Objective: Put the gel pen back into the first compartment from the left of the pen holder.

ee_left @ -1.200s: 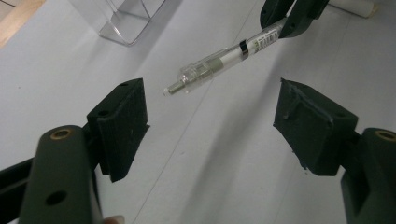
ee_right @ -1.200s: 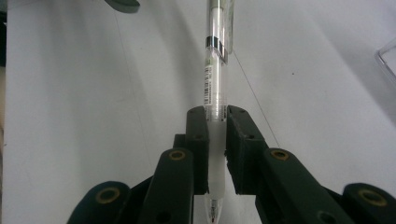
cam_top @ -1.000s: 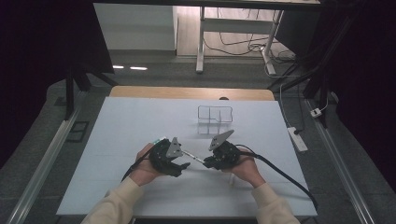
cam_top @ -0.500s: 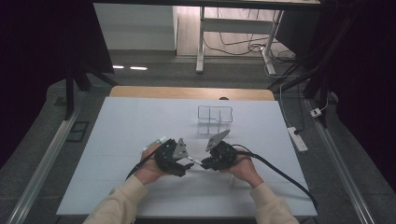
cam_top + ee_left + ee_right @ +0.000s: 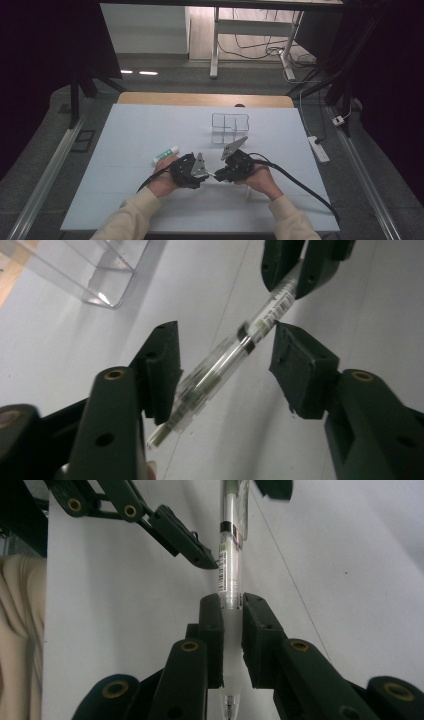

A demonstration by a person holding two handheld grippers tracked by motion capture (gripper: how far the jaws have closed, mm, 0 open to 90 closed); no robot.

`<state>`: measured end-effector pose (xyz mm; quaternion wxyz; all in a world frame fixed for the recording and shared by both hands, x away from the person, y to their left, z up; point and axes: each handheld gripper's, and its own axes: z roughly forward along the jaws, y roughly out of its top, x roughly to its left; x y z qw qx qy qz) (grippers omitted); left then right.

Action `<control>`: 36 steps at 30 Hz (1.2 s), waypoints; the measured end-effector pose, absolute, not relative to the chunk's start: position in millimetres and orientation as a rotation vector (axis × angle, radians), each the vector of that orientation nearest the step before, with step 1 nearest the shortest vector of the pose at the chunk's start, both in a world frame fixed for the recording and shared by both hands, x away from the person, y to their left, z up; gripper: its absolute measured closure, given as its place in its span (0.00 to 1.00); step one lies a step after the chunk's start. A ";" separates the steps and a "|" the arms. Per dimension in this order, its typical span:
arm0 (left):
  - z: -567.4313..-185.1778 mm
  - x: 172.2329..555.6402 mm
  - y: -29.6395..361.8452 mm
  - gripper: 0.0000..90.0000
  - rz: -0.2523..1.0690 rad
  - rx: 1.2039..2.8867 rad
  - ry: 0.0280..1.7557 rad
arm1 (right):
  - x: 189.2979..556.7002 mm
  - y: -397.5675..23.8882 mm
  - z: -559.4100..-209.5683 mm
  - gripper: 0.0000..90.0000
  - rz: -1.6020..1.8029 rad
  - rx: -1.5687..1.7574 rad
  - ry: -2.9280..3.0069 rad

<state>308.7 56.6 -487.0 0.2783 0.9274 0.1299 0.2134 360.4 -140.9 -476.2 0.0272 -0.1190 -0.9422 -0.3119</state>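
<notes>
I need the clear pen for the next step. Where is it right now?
The pen is clamped in the right gripper near the table's front centre, its far end between the left gripper's jaws, which have just been closing.

Clear pen (image 5: 229, 565), black band, barcode; black jaws; white-green tube (image 5: 165, 154).

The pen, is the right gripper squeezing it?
Touching. In the right gripper view, the right gripper has both pads pressed against the clear pen, gripping its frosted section with no gap showing.
</notes>
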 end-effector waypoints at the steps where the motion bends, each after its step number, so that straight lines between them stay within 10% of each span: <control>1: -487.2 308.3 56.0 0.57 0.575 2.496 0.339 | 361.3 -141.4 -475.7 0.88 -0.967 -0.362 -2.902; 12: -489.4 308.7 56.2 0.87 0.505 2.541 0.270 | 362.2 -147.4 -465.2 0.79 -1.135 -0.415 -2.896; 36: -483.3 323.3 84.2 0.88 0.471 2.373 0.507 | 366.0 -167.8 -453.4 0.47 -1.538 -0.687 -2.865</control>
